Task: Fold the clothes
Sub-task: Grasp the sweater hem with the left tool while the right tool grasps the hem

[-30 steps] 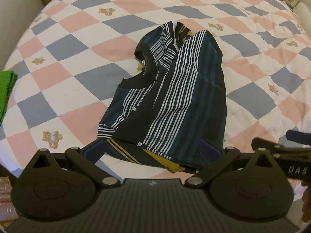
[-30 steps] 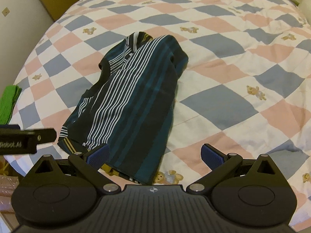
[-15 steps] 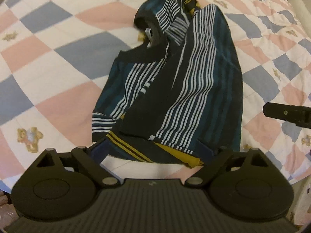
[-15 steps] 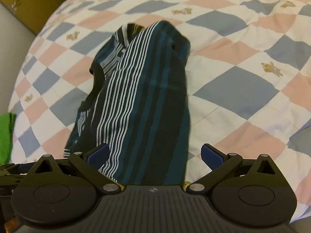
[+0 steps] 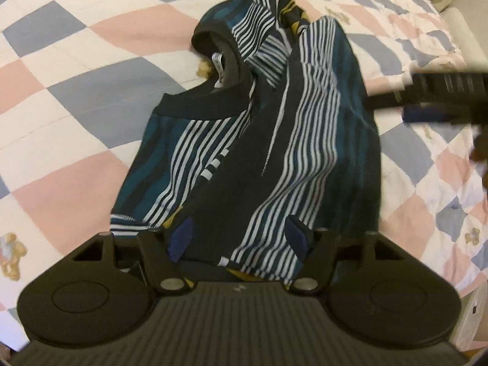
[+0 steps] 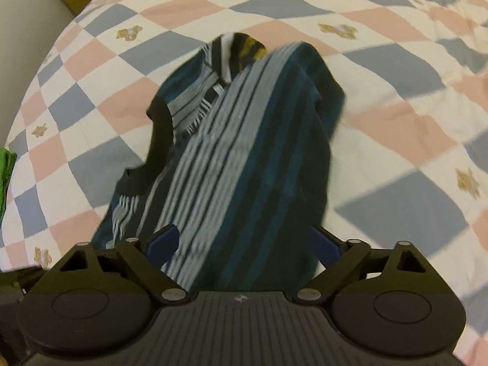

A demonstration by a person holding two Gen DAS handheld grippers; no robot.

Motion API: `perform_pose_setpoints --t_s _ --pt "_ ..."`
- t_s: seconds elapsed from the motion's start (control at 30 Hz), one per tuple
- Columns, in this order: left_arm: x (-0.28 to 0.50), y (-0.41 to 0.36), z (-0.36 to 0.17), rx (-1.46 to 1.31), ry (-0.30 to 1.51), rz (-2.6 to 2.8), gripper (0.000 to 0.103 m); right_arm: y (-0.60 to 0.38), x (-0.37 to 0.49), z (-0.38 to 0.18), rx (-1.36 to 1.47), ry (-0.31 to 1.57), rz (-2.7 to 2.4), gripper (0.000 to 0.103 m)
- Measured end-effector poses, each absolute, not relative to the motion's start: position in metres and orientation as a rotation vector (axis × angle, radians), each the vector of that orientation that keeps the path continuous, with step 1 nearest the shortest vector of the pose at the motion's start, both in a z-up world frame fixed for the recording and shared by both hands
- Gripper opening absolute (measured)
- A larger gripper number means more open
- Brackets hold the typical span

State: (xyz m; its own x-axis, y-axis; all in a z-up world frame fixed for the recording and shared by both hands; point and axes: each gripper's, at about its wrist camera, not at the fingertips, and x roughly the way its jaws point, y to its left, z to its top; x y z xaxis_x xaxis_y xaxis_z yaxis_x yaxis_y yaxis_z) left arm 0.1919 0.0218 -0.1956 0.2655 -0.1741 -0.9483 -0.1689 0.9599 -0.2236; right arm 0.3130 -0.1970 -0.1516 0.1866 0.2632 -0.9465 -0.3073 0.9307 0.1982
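— Both tools?
— The left tool (image 5: 241,238) and the right tool (image 6: 244,244) stand with jaws spread at the near hem of the striped shirt (image 5: 274,128), gripping nothing.
— And the shirt?
— Lengthwise on a checked quilt (image 6: 396,158), collar (image 5: 219,61) leftward.

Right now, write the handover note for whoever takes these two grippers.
Left gripper: open, fingers astride the near hem of the striped shirt, not clamped.
Right gripper: open, also over the near hem.
The shirt lies on the checked quilt, sides folded in lengthwise, collar to the left.
Left to do: grip the hem with both and fold it toward the far end.
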Motion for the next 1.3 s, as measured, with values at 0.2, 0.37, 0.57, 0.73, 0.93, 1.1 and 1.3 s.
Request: perform_pose_setpoints --t_s 0.2,0.37,0.57,0.73,0.93,1.1,1.3 --pt "0.205 0.014 -0.217 -0.263 1.315 0.012 0.038 -0.158 0.364 -0.175 -0.053 1.295 0.429 0.089" --pt "0.203 0.006 -0.221 -0.208 1.303 0.037 0.019 -0.173 0.371 -0.179 -0.029 1.299 0.409 0.088" --pt "0.19 -0.012 -0.2 -0.257 1.259 -0.04 0.007 -0.203 0.37 -0.181 0.014 1.309 0.38 0.02" --pt "0.176 -0.057 -0.175 -0.334 1.219 -0.239 0.007 -0.23 0.369 -0.181 0.051 1.317 0.354 0.01" --pt "0.161 -0.123 -0.158 -0.423 1.17 -0.384 0.01 -0.387 0.325 -0.159 0.082 1.365 0.105 0.009" --pt "0.15 -0.115 -0.161 -0.388 1.193 -0.203 0.032 -0.48 0.297 -0.185 0.074 1.488 -0.086 0.008" --pt "0.164 -0.069 -0.182 -0.335 1.214 0.057 0.031 -0.448 0.308 -0.178 0.105 1.422 0.166 0.033"
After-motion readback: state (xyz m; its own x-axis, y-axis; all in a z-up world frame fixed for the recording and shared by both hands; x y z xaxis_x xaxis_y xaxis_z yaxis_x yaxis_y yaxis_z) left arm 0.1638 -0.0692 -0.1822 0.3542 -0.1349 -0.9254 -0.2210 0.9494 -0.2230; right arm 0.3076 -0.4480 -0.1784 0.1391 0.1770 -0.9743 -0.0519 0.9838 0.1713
